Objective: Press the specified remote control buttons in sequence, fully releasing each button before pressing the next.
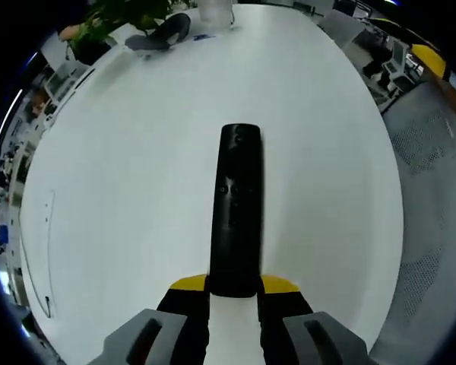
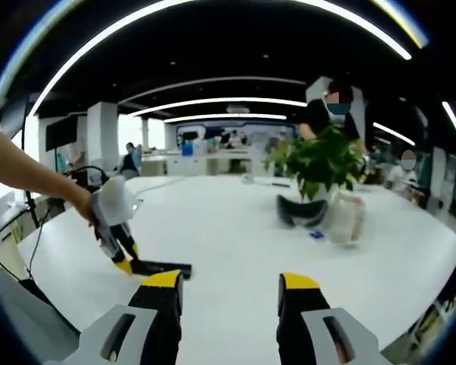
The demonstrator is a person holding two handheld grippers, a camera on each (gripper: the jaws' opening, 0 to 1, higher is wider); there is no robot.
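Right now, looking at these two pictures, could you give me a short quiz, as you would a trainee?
1. True or false: the left gripper is shut on the black remote control.
2. What stands beside the potted plant on the white table? A) a laptop B) a pale container C) a stack of books
3. Fill in: the right gripper has its jaws ____, with nothing between them.

Key: 1 true. 2 B. 3 open.

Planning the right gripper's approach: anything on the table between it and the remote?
Nothing: in the right gripper view, bare white table separates the right gripper from the remote.
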